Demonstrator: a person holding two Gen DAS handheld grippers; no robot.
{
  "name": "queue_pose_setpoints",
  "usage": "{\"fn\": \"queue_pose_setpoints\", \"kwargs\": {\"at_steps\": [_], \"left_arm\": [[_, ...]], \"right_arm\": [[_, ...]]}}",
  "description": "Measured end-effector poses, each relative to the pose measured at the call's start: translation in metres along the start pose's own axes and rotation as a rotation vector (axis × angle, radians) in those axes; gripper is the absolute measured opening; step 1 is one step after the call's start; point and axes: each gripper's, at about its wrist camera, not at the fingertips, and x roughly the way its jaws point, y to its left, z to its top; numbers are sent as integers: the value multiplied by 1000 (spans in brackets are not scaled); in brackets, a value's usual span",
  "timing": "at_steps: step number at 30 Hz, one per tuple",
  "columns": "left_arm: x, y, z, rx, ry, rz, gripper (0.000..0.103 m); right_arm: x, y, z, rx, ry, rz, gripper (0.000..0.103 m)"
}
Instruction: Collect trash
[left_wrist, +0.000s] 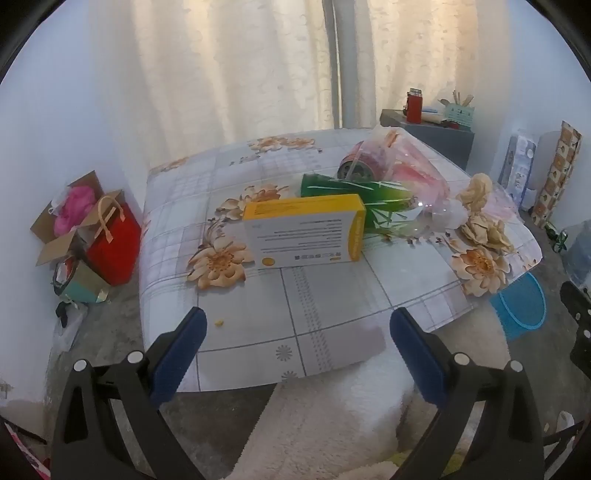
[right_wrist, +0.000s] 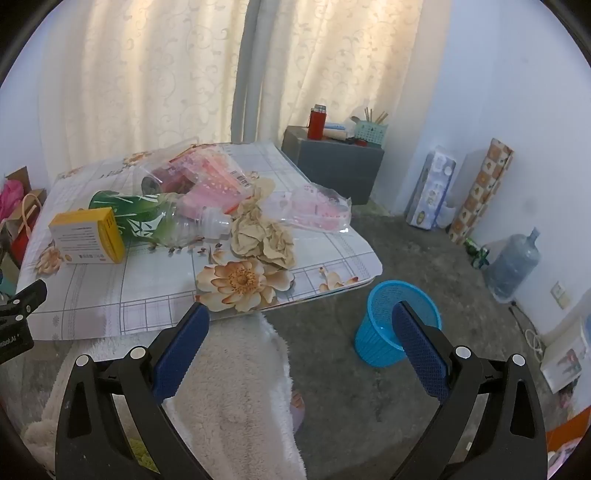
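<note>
Trash is still lying all over the table (right_wrist: 332, 266) while I am hovering both spread, empty grippers, left gripper (left_wrist: 295, 328) and right gripper (right_wrist: 301, 325), with the blue bin (right_wrist: 380, 332) looking empty.

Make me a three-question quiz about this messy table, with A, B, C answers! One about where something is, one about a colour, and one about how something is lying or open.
1. Where is the blue mesh bin?
A. On the table
B. On the floor beside the table
C. On the dark cabinet

2. What colour is the top of the box?
A. Yellow
B. Purple
C. Black

3. How is the green-labelled bottle placed?
A. Standing upright
B. Lying on its side
C. Held in a gripper

Answers:
1. B: the bin stands on the grey floor by the corner of the table.
2. A: the box has a yellow top and end over a white printed face.
3. B: the bottle lies flat on the tablecloth with its clear neck pointing sideways, and both the left gripper and the right gripper are open and empty.
</note>
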Motion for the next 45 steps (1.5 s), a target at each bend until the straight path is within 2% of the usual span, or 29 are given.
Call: {"fn": "queue_pose_setpoints", "kwargs": {"at_steps": [17, 45], "left_arm": [[1, -3, -2, 12, 8, -14, 97], [8, 4, -3, -11, 45, 17, 97]], "right_arm": [[0, 0, 0, -4, -1, -2, 95], [-2, -6, 1, -3, 0, -1, 95]]}}
